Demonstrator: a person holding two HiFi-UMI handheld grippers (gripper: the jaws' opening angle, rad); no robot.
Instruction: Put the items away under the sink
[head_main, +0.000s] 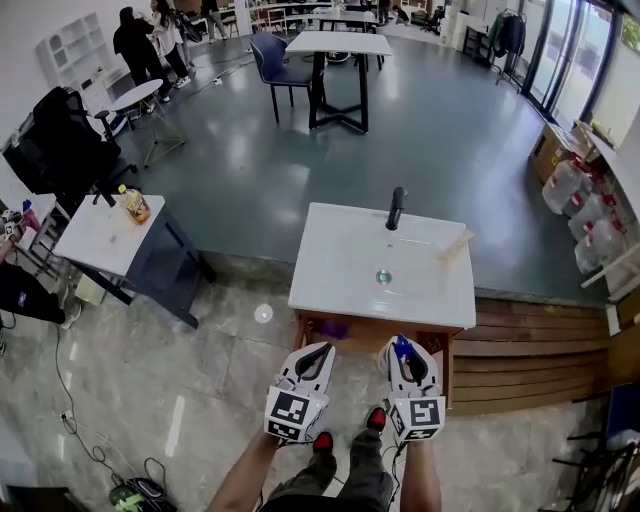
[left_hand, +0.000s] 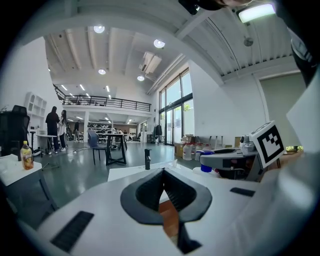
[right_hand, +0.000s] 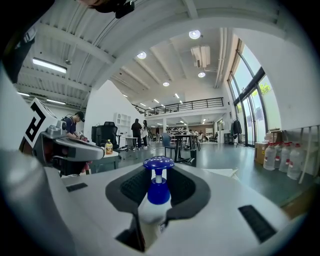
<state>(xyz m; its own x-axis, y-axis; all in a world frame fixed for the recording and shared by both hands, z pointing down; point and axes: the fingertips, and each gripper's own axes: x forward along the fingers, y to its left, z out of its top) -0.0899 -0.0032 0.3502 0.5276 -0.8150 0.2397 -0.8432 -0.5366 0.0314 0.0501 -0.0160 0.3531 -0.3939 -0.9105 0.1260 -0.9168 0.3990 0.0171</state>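
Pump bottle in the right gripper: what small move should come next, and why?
Probably lower the bottle and ease it forward into the cabinet under the sink. The right gripper is shut on it just before the sink's near edge, and the wooden cabinet below seems open, with a purple item inside.

white pump bottle (right_hand: 152, 212), blue pump head, upright. clamped between the jaws of the right gripper (right_hand: 159, 182), head poking above them.
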